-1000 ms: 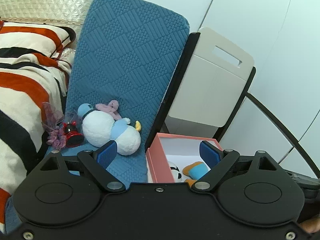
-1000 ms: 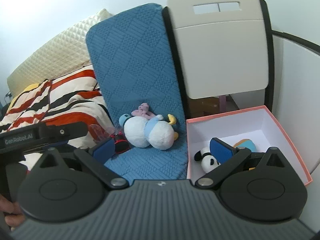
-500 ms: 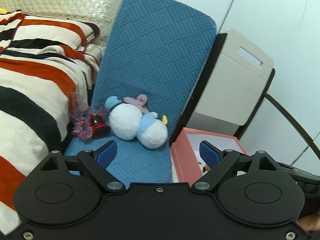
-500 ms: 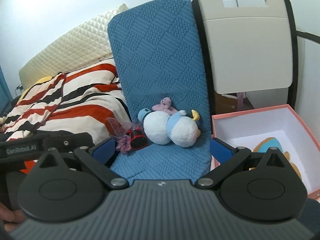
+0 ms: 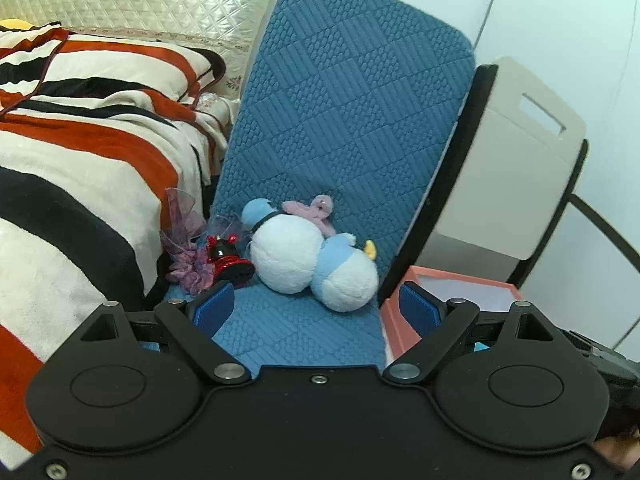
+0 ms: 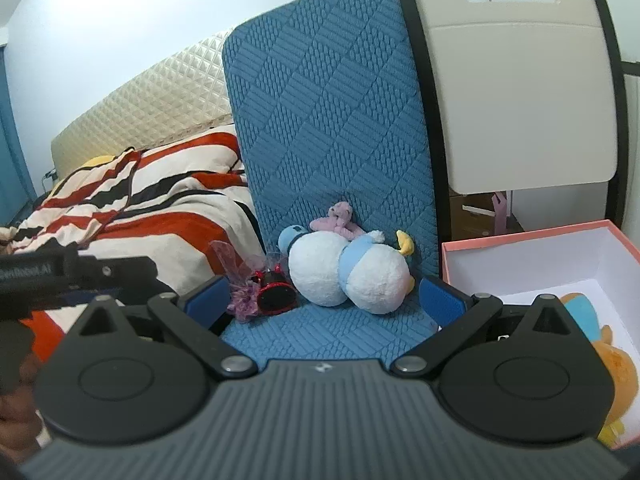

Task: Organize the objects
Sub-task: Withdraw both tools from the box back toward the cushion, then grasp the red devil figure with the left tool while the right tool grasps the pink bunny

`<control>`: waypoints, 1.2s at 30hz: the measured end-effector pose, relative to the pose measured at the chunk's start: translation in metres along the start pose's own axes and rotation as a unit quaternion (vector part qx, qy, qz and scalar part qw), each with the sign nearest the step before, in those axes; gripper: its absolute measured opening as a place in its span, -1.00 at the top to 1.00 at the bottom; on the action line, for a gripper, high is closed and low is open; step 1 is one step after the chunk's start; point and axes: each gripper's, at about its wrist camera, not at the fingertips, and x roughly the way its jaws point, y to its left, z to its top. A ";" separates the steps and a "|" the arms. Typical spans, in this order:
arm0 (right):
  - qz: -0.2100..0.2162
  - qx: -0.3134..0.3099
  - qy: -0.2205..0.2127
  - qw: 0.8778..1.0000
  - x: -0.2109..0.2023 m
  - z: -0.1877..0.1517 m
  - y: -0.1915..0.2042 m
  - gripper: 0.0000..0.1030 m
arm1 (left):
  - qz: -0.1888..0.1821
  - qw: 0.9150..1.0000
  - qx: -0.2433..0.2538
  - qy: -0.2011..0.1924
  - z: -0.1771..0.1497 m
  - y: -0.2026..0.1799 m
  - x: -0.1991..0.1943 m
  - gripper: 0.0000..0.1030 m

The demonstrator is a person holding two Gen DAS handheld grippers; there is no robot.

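In your left wrist view, your left gripper [image 5: 316, 308] has its blue pads [image 5: 210, 312] spread wide with nothing between them but the blue quilted cushion [image 5: 344, 120], which stands up against the back and runs down under the toys. Take the white-and-blue plush [image 5: 312, 264] as your marker: it lies on the cushion's flat part, just ahead of the spread pads and clear of them. A small pink plush [image 5: 316, 210] rests against its far side, touching it. Just left of it sits a red-and-black toy [image 5: 226, 258], and left of that a purple gauze pouch [image 5: 188, 248], close against the striped blanket [image 5: 80, 152]. To the right of the plush, past the cushion's edge, you see the corner of the pink box [image 5: 452, 292], and behind that a beige chair back [image 5: 516, 168]. In your right wrist view, your right gripper [image 6: 324, 300] is likewise spread, with nothing pinched. The white-and-blue plush [image 6: 348, 272] lies just beyond the pads, roughly centred between them, the pink plush [image 6: 338, 220] still leaning on its far side. The red-and-black toy [image 6: 276, 292] and gauze pouch [image 6: 240, 284] sit just left of it. Right of it stands the pink box [image 6: 520, 242], open, with an orange-and-blue soft toy [image 6: 600, 340] lying inside. Your left gripper's body [image 6: 60, 276] reaches in from the left edge, well left of the plush.
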 end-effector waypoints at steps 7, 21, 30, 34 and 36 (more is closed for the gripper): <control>0.002 0.009 0.012 1.000 0.021 -0.016 -0.019 -1.00 | 0.013 1.000 0.003 0.009 -0.007 0.009 0.029 -0.72; -0.005 0.027 -0.010 1.000 0.036 -0.008 -0.035 -1.00 | 0.020 0.998 -0.005 0.058 -0.020 0.031 0.102 -0.72; 0.011 0.024 0.002 1.000 0.067 0.004 -0.036 -0.81 | 0.029 0.997 -0.010 0.077 -0.006 0.050 0.153 -0.72; 0.012 0.019 0.008 1.000 0.089 0.011 -0.035 -0.62 | 0.031 0.995 -0.016 0.088 -0.002 0.058 0.181 -0.71; 0.008 0.021 0.019 1.000 0.104 0.014 -0.036 -0.48 | 0.035 0.995 -0.013 0.095 0.001 0.063 0.196 -0.71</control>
